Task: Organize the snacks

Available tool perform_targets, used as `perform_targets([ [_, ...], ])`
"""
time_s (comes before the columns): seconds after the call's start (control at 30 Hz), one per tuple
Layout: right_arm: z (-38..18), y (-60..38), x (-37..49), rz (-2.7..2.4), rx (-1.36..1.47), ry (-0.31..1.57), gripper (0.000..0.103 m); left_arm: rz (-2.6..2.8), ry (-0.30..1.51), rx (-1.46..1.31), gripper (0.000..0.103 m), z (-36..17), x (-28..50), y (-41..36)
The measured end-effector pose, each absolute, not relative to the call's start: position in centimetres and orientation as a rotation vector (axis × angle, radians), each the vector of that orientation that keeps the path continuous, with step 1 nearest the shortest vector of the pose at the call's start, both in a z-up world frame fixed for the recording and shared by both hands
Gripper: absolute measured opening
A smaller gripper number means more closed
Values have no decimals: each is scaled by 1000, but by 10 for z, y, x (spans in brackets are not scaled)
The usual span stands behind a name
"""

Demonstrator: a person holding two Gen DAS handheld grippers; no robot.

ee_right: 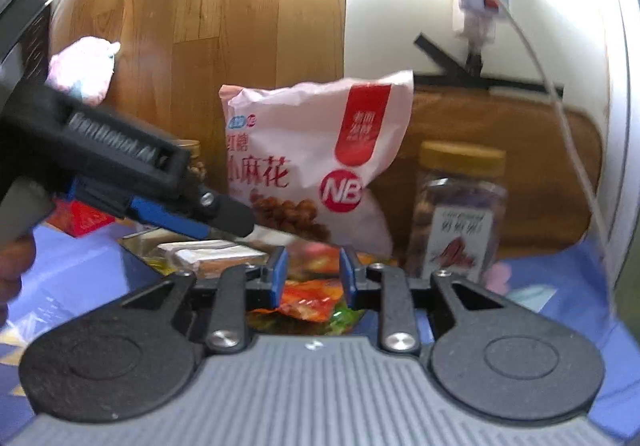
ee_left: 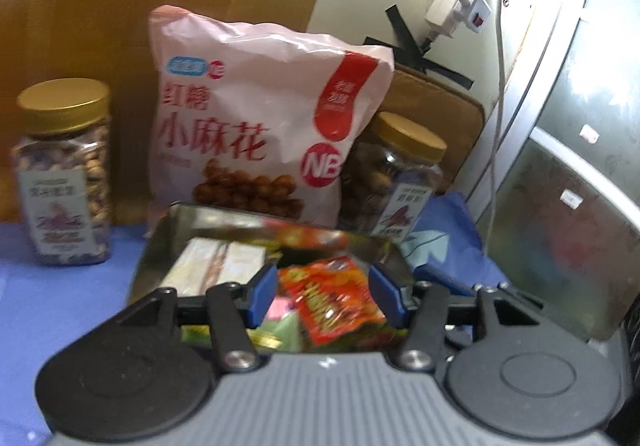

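A metal tray point(ee_left: 158, 242) holds small snack packets: an orange-red packet point(ee_left: 334, 296) and white bars point(ee_left: 216, 264). My left gripper point(ee_left: 322, 296) is open, its blue fingers point(ee_left: 262, 296) on either side of the orange-red packet, just above the tray. My right gripper point(ee_right: 313, 276) is open over the same tray point(ee_right: 138, 240), above an orange packet point(ee_right: 308, 300). The left gripper point(ee_right: 188, 224) shows from the side in the right wrist view, reaching over the tray. A big pink snack bag point(ee_left: 256, 125) stands behind the tray, also in the right wrist view point(ee_right: 320, 165).
Two gold-lidded nut jars stand either side of the bag, one on the left point(ee_left: 64, 173) and one on the right point(ee_left: 394, 177), the latter also in the right wrist view point(ee_right: 458, 209). A blue cloth point(ee_left: 48, 286) covers the table. A power strip point(ee_left: 464, 1) and cable hang on the wall.
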State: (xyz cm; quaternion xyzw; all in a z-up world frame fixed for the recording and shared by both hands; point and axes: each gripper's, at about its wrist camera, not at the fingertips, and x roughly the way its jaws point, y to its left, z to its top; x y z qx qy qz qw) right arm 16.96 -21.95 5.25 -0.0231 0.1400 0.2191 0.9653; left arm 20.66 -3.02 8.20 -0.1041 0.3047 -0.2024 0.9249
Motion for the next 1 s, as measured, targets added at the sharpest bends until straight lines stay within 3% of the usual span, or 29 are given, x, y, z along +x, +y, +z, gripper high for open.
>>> perform_targets([
  [0.3,49,-216,117,479,61,351,62,-247,578,1,77,70,142,-25],
  [0.37,45,-216,102,459,82,366,63,-214,586,20,91,65,130,-24],
  [0.47,39,-218,83,425,142,381,73,-189,584,36,101,59,113,-20],
  [0.7,21,-207,52,411,196,458,83,-142,581,50,103,52,80,-15],
  [1.0,18,-201,34,394,217,478,89,-103,610,41,103,44,57,-7],
])
